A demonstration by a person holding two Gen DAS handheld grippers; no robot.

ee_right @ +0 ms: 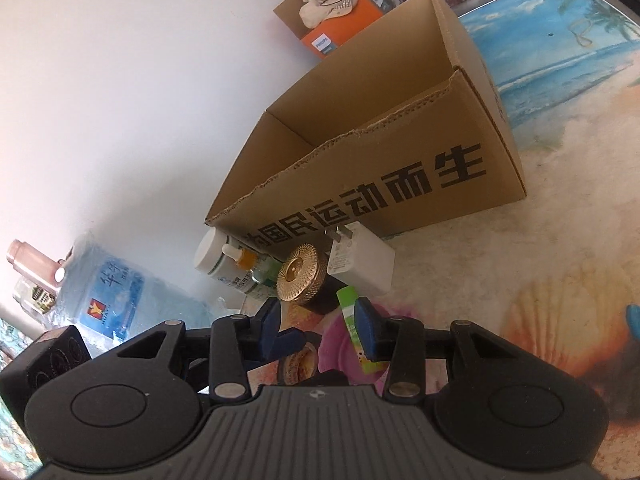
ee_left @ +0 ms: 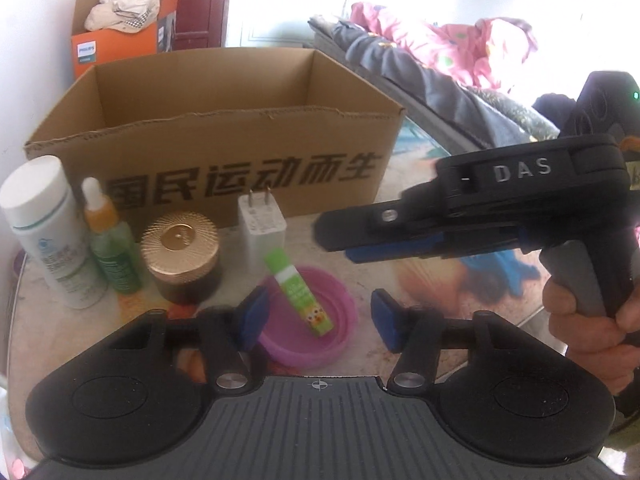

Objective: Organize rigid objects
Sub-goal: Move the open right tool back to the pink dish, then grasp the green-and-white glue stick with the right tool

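Observation:
An open cardboard box (ee_left: 224, 136) stands at the back of the table, its inside empty as far as shows. In front of it stand a white bottle (ee_left: 48, 232), a green dropper bottle (ee_left: 110, 240), a gold-lidded jar (ee_left: 182, 256) and a white charger (ee_left: 262, 224). A green glue stick (ee_left: 302, 292) lies in a purple lid (ee_left: 316, 316). My left gripper (ee_left: 316, 318) is open, straddling the lid. My right gripper (ee_right: 318, 326) is open above the same lid (ee_right: 340, 348) and stick (ee_right: 349, 308); it also shows from the side in the left wrist view (ee_left: 336, 236).
An orange box of cloths (ee_left: 120, 20) stands behind the cardboard box. Bedding (ee_left: 432, 52) lies at the right. A large water jug (ee_right: 120, 284) lies left of the table. The table cover has a beach print (ee_right: 560, 60).

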